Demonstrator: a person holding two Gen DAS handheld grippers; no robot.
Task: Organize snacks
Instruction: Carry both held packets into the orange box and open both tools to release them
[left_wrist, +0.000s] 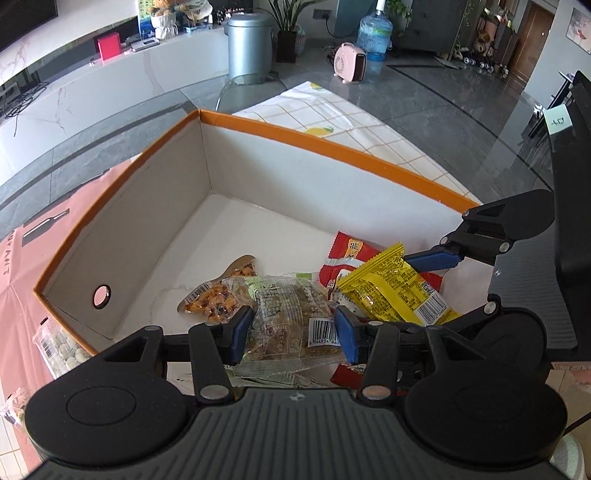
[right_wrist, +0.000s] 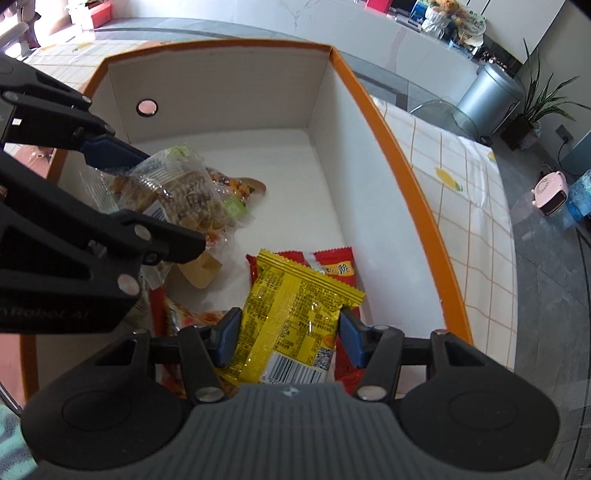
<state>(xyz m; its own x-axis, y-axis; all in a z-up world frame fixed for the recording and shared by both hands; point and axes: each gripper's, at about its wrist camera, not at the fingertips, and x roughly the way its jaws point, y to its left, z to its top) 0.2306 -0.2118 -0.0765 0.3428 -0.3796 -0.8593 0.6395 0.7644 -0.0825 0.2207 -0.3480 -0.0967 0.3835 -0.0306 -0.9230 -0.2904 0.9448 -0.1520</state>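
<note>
Left wrist view alone shows a clear bag of pale round candies (left_wrist: 61, 349) outside the orange-rimmed white cardboard box (left_wrist: 321, 146). Inside the box, my left gripper (left_wrist: 291, 332) clamps a clear-wrapped brown snack packet (left_wrist: 291, 317), my right gripper (right_wrist: 288, 341) clamps a yellow foil snack packet (right_wrist: 295, 314), above red packets (right_wrist: 332, 267).

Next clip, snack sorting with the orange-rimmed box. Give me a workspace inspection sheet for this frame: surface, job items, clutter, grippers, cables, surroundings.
Surface: checked tablecloth with lemon prints under the box; a pink sheet lies beside it.
Job's things: orange-rimmed box, white inside; on its floor red packets and an orange-filled snack bag.
Clutter: a bag of pale round sweets outside the box.
Grippers: left gripper shut on a clear packet; right gripper shut on a yellow packet; both over the box.
Cables: dark leads on the white counter.
Surroundings: grey bin, water bottle, pink heater, potted plant, grey tiled floor.
</note>
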